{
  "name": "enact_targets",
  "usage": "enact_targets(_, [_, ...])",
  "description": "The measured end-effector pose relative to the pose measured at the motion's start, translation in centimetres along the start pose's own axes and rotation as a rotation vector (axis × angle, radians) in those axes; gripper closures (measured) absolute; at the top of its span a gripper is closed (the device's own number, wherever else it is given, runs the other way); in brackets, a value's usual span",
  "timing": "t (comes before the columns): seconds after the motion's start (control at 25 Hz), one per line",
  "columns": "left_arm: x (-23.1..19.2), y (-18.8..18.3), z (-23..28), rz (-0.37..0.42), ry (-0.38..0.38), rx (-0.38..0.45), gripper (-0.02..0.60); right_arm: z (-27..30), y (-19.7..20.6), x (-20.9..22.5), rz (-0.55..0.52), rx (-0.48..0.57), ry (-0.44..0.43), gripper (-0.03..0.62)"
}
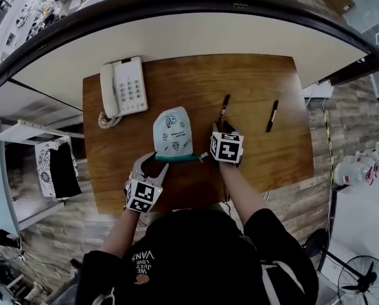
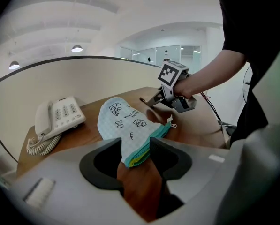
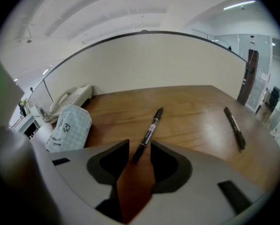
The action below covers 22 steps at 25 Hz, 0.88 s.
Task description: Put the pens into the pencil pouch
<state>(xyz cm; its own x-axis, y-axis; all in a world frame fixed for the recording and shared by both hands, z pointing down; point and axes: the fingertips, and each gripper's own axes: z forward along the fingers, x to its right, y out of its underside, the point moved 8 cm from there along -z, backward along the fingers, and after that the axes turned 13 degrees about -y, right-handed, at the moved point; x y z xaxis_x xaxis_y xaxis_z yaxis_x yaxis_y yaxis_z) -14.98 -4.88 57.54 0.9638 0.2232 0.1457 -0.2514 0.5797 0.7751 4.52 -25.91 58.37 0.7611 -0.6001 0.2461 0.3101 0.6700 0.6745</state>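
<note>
Left hand-held gripper (image 1: 157,161), jaws apart, brackets pouch (image 1: 173,131) corner, likely steadying it; right hand-held gripper (image 1: 219,129), likewise unclosed, straddles pen (image 1: 224,107) beside pouch.

White desk telephone (image 1: 123,86) at the far left corner of a brown wooden tabletop (image 1: 259,157), handset in its cradle, coiled cord (image 1: 106,121) just beside. Curved pale partition (image 1: 176,33) behind. Standing fan (image 1: 365,279) on the floor, right.

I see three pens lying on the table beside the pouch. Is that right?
No, only two pens lie on the table beside the pouch, not three: a near pen and a far pen. The head view shows it.
</note>
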Motion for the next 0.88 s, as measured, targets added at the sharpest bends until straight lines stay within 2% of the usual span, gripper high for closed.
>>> enact_targets(0.12, [0.1, -0.1, 0.2, 0.032, 0.013, 0.001, 0.408, 0.4, 0.3, 0.3, -0.003, -0.021, 0.018, 0.465])
enact_targets(0.24, [0.3, 0.1, 0.3, 0.082, 0.033, -0.003, 0.408, 0.4, 0.4, 0.6, -0.028, -0.029, 0.038, 0.526])
enact_targets(0.36, [0.4, 0.3, 0.4, 0.128, 0.056, -0.01, 0.408, 0.3, 0.5, 0.8, -0.045, -0.037, 0.028, 0.547])
enact_targets(0.56, [0.7, 0.4, 0.5, 0.194, 0.081, -0.01, 0.408, -0.8, 0.9, 0.5, -0.064, -0.026, 0.019, 0.551])
enact_targets(0.88, [0.9, 0.3, 1.2, 0.277, 0.107, -0.003, 0.408, -4.9, 3.2, -1.1, -0.012, 0.029, 0.001, 0.553])
